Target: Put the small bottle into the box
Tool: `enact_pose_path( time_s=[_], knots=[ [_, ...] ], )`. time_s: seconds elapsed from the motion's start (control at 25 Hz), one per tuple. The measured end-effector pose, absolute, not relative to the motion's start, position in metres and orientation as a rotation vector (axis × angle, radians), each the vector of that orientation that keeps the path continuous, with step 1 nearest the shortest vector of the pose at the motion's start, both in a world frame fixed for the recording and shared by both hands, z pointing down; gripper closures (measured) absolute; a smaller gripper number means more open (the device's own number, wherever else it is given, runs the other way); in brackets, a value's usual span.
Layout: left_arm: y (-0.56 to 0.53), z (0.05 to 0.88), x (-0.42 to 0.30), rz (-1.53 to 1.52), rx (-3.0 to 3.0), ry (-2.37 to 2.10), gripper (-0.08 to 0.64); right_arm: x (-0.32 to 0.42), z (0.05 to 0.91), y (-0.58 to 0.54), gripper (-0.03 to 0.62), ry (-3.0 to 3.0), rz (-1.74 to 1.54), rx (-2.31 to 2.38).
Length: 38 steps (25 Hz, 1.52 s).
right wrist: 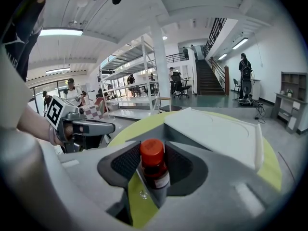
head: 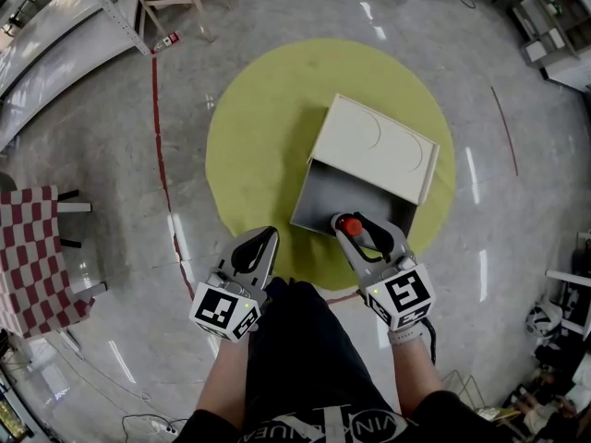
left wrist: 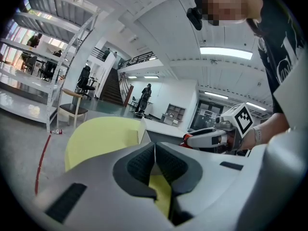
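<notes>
Small bottle [right wrist: 154, 166] upright, clamped between right gripper [right wrist: 153, 158] fingers, at box [head: 340, 192] edge, left gripper [left wrist: 155, 160] fingers together

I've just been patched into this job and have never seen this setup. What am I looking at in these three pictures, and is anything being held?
There is no robot here: a person stands holding a two-jaw gripper in each hand. The head view comes from a camera on the person's head, looking steeply down. The other two come from cameras riding on each gripper, looking along its jaws. Below is a round yellow surface with an open box on it, its cream lid open behind the grey inside. The right gripper is shut on a small bottle with a red cap, at the box's near edge. The left gripper is shut and empty, apart from the box.
</notes>
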<state>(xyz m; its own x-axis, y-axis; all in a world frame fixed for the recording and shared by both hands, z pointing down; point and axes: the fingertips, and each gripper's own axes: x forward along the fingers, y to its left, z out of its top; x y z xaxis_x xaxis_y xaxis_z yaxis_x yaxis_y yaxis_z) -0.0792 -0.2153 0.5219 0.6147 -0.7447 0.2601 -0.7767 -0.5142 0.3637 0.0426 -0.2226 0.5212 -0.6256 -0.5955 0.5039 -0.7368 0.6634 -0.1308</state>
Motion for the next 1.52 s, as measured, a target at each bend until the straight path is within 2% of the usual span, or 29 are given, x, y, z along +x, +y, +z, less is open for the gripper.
enact_pose_path(
  time_s=[1.04,1.52],
  knots=[
    [-0.219,0.504,-0.071,0.103,2.456,-1.156,0.546,0.057,0.483,-0.224,0.453,-2.551,0.457,1.168],
    [-0.218,0.488,-0.057,0.105,2.506,-1.117,0.546,0.069,0.468,-0.215,0.482,-2.547,0.461,1.236]
  ],
)
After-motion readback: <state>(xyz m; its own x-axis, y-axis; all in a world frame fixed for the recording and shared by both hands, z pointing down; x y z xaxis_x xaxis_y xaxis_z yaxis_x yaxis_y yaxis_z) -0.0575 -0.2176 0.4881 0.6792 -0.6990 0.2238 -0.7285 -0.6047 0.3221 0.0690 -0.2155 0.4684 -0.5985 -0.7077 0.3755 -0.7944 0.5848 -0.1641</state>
